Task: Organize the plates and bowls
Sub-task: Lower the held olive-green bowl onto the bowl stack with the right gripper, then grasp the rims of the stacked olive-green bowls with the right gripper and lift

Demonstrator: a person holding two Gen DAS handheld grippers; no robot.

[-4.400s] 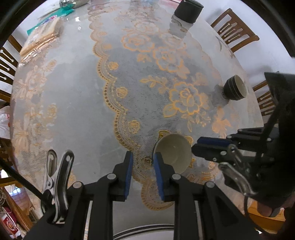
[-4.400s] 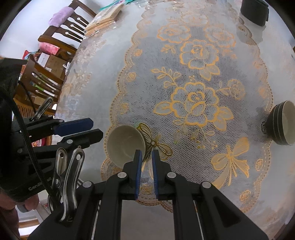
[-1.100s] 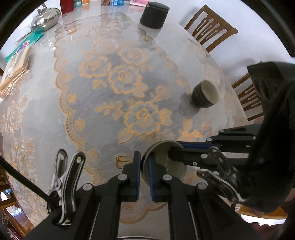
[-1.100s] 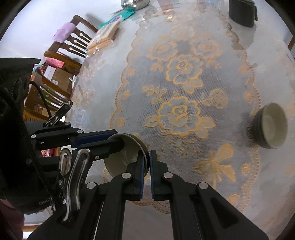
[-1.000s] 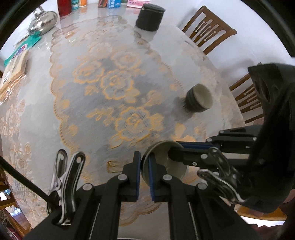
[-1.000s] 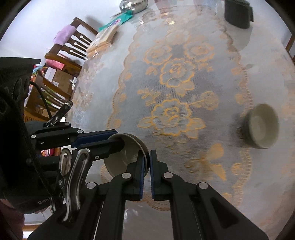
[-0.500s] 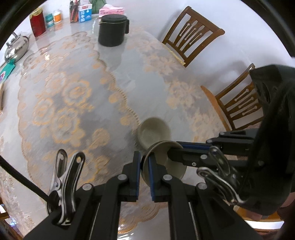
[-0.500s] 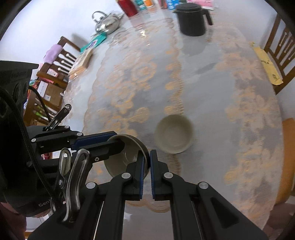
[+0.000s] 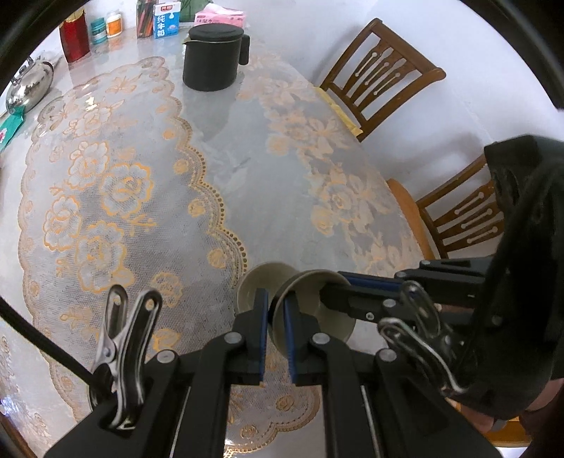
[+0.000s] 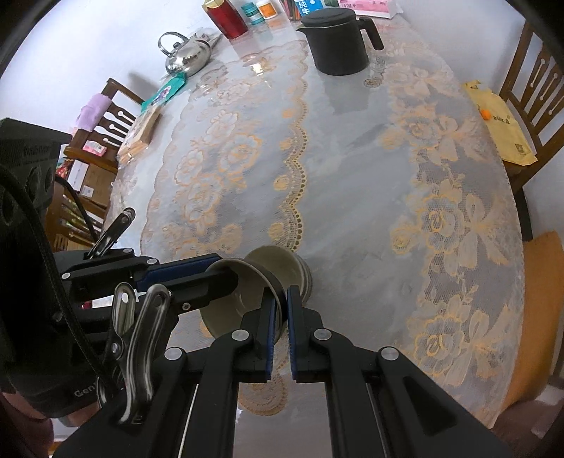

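Both grippers are holding one beige bowl (image 9: 317,306) by its rim: left gripper (image 9: 274,317) nearly closed on the left rim, right gripper (image 10: 281,317) nearly closed on the opposite rim. The bowl is hanging tilted just above the stacked bowls (image 10: 282,262) near the front edge of the table (image 10: 352,176). Nesting looks almost done; lowering and releasing are left. No plates visible.

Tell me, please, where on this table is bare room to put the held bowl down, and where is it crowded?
Free: the wide cloth between the black pitcher and the striped bowl, and the lace toward the chairs on the right. Crowded: the far edge, with kettle, red canister and cartons. The held bowl, gripped by both grippers, hangs beside the striped bowl.
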